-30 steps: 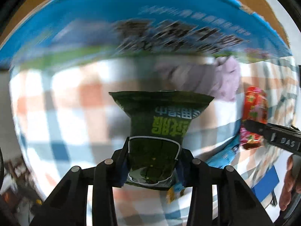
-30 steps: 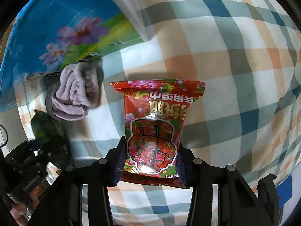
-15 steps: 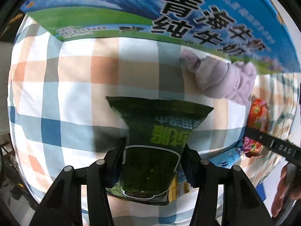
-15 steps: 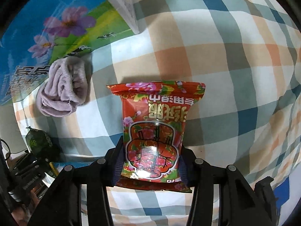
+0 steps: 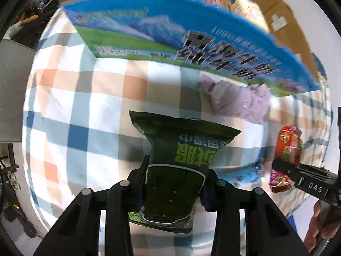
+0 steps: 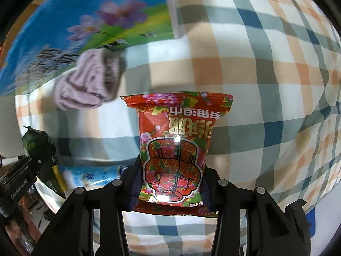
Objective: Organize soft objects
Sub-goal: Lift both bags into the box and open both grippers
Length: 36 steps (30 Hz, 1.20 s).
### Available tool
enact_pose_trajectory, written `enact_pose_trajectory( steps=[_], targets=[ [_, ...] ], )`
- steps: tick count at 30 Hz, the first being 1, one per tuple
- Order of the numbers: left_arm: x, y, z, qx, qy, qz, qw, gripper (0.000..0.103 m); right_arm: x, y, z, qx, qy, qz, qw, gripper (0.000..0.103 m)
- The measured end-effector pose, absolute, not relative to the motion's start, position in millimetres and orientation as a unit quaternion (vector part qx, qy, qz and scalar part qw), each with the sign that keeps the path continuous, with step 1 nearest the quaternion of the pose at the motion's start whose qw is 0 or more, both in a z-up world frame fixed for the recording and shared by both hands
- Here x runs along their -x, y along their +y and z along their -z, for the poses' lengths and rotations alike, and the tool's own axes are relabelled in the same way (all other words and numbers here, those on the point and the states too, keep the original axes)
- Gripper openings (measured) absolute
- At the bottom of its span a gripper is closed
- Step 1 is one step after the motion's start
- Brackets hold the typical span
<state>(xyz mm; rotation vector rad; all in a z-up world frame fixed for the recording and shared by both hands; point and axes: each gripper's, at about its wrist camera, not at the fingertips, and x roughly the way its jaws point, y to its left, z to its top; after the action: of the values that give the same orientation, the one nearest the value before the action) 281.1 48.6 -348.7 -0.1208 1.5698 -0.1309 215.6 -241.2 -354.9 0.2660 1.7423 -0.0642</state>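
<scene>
Since the earlier frame the blue carton (image 5: pixel 191 42) was brought lower in view, while the green packet (image 5: pixel 177 166) and red packet (image 6: pixel 177 149) were gripped centre-frame by the left tongs (image 5: pixel 175 183) and right tongs (image 6: pixel 170 183), neither yet boxed, the lilac cloth (image 5: pixel 238 100) left on the desk (image 5: pixel 85 98).

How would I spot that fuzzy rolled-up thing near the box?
Find the big blue cardboard milk carton lying on the checked cloth. Against its lower edge sits a bundled pale lilac fleece cloth. Unlike the glossy printed snack packets nearby, it is plain, matte and fluffy.
</scene>
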Motion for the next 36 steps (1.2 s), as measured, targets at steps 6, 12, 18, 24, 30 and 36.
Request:
enact_pose_trajectory(
  steps=[6,12,18,24,30,36],
  targets=[
    [-275,60,281,0.107,0.671,0.079,0.73,0.036,-205,-215,302,-0.133,0.742,-0.02,0.657,0.047],
    [-307,32,222,0.123,0.634,0.1,0.757,0.036,-225,-203,232,-0.153,0.7,-0.067,0.694,0.047],
    [-376,8,221,0.115,0.621,0.077,0.771,0.036,-302,-196,178,-0.156,0.665,-0.088,0.725,0.047],
    [-443,20,251,0.128,0.65,0.046,0.748,0.036,-375,-173,190,-0.15,0.669,-0.08,0.724,0.047],
    [-480,24,296,0.12,0.69,0.036,0.713,0.036,-423,-161,259,-0.136,0.692,-0.062,0.706,0.047],
    [-488,17,337,0.125,0.729,0.039,0.671,0.036,-437,-152,312,-0.125,0.71,-0.048,0.691,0.048]
  ],
)
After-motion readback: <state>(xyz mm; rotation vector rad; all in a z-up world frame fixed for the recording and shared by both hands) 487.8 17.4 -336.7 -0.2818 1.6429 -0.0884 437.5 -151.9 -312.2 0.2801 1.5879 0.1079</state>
